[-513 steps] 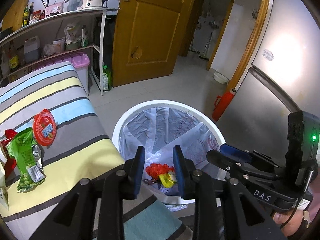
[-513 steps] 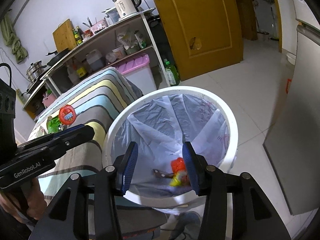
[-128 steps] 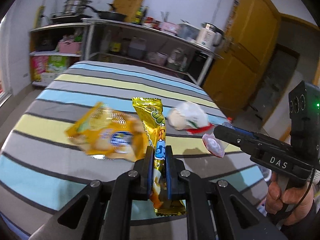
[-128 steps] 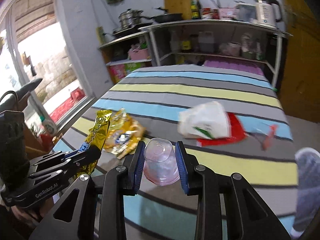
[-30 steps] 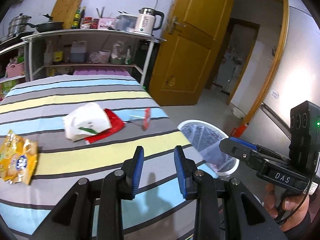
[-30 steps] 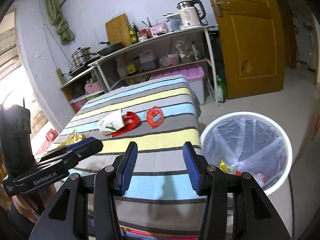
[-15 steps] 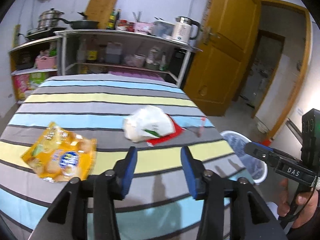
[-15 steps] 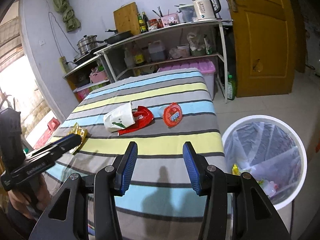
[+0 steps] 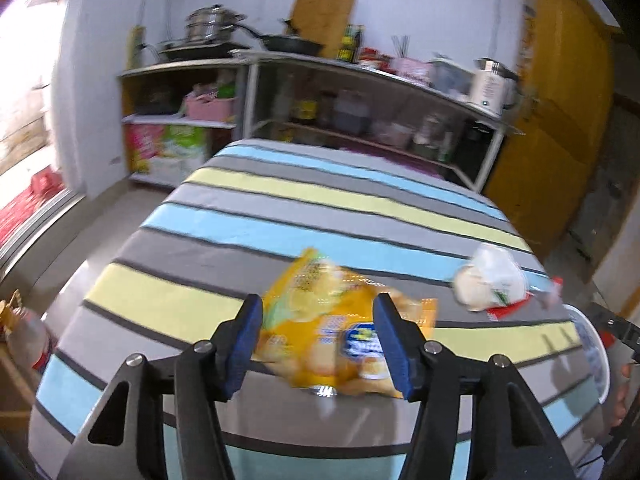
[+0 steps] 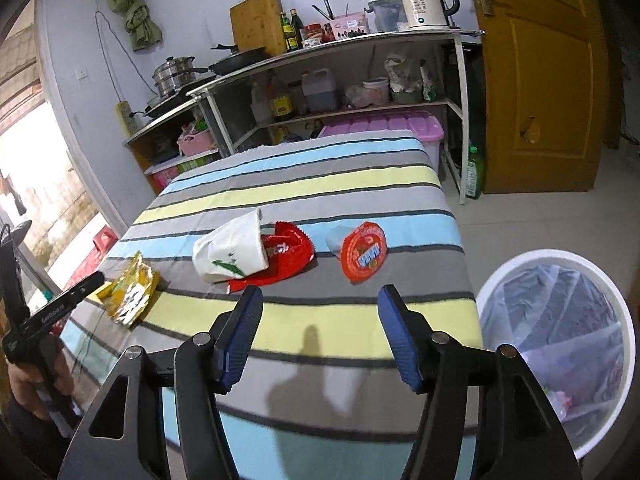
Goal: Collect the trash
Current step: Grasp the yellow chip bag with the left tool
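Hovering over the striped tablecloth [image 10: 328, 184], both grippers are empty, their jaws having just spread wide. The left gripper [image 9: 318, 346] frames a yellow snack bag [image 9: 340, 332] lying flat on the cloth; the bag shows between the blue pads [image 9: 390, 346] but they don't press on it. The right gripper [image 10: 320, 340] has only bare cloth between its jaws. Beyond it lie a white wrapper [image 10: 232, 254] overlapping a red wrapper [image 10: 290, 256], with a red-lidded cup [image 10: 362, 252] on its side just beside them. The white trash bin [image 10: 556, 336], lined with a clear bag, stands on the floor at the table's near corner.
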A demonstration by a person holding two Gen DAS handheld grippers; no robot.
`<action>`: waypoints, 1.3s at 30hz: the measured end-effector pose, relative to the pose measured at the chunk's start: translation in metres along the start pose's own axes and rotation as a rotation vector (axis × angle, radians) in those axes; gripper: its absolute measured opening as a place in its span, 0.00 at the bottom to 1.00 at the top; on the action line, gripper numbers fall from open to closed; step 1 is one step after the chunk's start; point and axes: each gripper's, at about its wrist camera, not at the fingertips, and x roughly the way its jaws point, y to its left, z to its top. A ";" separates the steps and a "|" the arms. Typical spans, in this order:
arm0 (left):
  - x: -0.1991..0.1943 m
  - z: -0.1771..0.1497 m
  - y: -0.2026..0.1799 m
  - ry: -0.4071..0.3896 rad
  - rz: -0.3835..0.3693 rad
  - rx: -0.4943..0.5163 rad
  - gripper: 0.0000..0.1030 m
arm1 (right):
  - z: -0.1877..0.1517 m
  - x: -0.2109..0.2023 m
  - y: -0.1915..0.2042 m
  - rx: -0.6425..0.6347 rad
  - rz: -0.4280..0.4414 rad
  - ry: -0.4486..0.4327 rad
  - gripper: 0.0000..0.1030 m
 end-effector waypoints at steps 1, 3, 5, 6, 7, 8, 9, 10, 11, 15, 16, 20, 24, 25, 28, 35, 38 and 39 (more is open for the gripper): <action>0.003 0.000 0.005 0.006 0.014 -0.011 0.58 | 0.002 0.005 0.000 -0.003 -0.005 0.006 0.59; 0.009 0.000 0.013 0.021 0.037 -0.028 0.59 | 0.005 0.012 -0.001 -0.005 -0.013 0.013 0.59; 0.015 -0.001 0.019 0.043 0.052 -0.042 0.60 | 0.009 0.018 -0.003 -0.011 -0.018 0.020 0.59; 0.017 -0.001 0.021 0.054 0.055 -0.047 0.60 | 0.010 0.021 -0.003 -0.014 -0.021 0.024 0.59; 0.019 -0.002 0.022 0.067 0.052 -0.052 0.61 | 0.012 0.025 -0.004 -0.016 -0.024 0.027 0.59; 0.023 -0.003 0.022 0.085 0.049 -0.058 0.61 | 0.014 0.028 -0.004 -0.017 -0.026 0.031 0.59; 0.026 -0.003 0.023 0.101 0.050 -0.062 0.61 | 0.015 0.031 -0.005 -0.017 -0.028 0.033 0.59; 0.028 -0.004 0.022 0.115 0.046 -0.067 0.61 | 0.016 0.034 -0.005 -0.017 -0.030 0.036 0.59; 0.030 -0.004 0.021 0.125 0.038 -0.072 0.61 | 0.017 0.037 -0.006 -0.018 -0.032 0.039 0.59; 0.034 -0.004 0.016 0.144 0.008 -0.074 0.60 | 0.022 0.048 -0.008 -0.021 -0.038 0.052 0.59; 0.034 -0.004 0.015 0.148 0.007 -0.073 0.60 | 0.023 0.050 -0.009 -0.024 -0.039 0.055 0.59; 0.033 -0.006 0.011 0.151 0.008 -0.073 0.53 | 0.026 0.059 -0.009 -0.036 -0.042 0.068 0.59; 0.035 -0.006 0.005 0.160 0.027 -0.050 0.39 | 0.028 0.066 -0.011 -0.038 -0.042 0.076 0.59; 0.035 -0.005 0.004 0.161 0.034 -0.043 0.37 | 0.029 0.068 -0.011 -0.037 -0.043 0.076 0.59; 0.036 -0.005 0.000 0.168 0.031 -0.026 0.25 | 0.033 0.072 -0.013 -0.035 -0.045 0.079 0.59; 0.037 -0.003 -0.004 0.172 -0.001 -0.011 0.11 | 0.039 0.080 -0.021 -0.039 -0.045 0.094 0.59; 0.036 -0.004 -0.008 0.167 -0.025 0.001 0.06 | 0.039 0.083 -0.028 -0.012 -0.019 0.109 0.59; 0.035 -0.004 -0.010 0.164 -0.031 0.008 0.05 | 0.038 0.083 -0.029 -0.007 -0.009 0.110 0.57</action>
